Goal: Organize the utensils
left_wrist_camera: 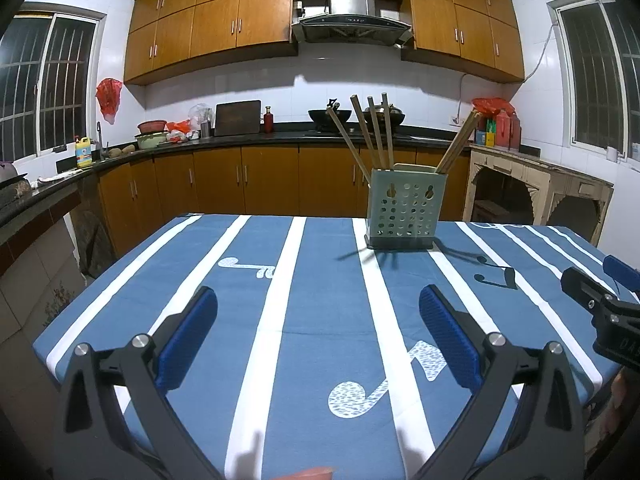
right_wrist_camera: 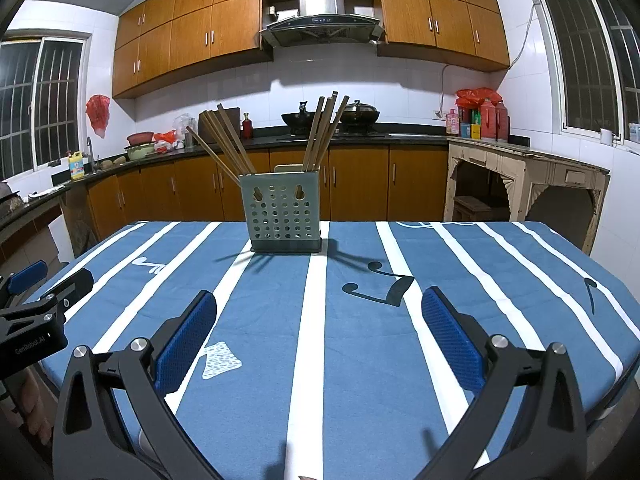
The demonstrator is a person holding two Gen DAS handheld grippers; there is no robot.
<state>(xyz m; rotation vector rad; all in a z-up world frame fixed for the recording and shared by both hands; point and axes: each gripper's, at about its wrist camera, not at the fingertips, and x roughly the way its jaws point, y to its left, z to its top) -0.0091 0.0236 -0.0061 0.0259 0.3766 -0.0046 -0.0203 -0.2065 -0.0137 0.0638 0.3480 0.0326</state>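
A pale green perforated utensil holder (left_wrist_camera: 405, 213) (right_wrist_camera: 281, 212) stands near the far edge of the table (left_wrist_camera: 312, 320) (right_wrist_camera: 360, 340), which wears a blue cloth with white stripes. Several wooden chopsticks (left_wrist_camera: 370, 136) (right_wrist_camera: 322, 136) stand in it, split into a left bunch and a right bunch. My left gripper (left_wrist_camera: 318, 312) hovers open over the near part of the table, nothing between its blue pads. My right gripper (right_wrist_camera: 318, 312) is open too and empty; in the left wrist view it shows at the right edge (left_wrist_camera: 600, 288). Both are well short of the holder.
Behind the table runs a dark kitchen counter (left_wrist_camera: 240, 140) with wooden cupboards, woks (right_wrist_camera: 332, 118) on the stove and bottles. A worn cream side table (right_wrist_camera: 528, 176) stands at the right. The table's left edge drops to the floor by cardboard boxes (left_wrist_camera: 36, 280).
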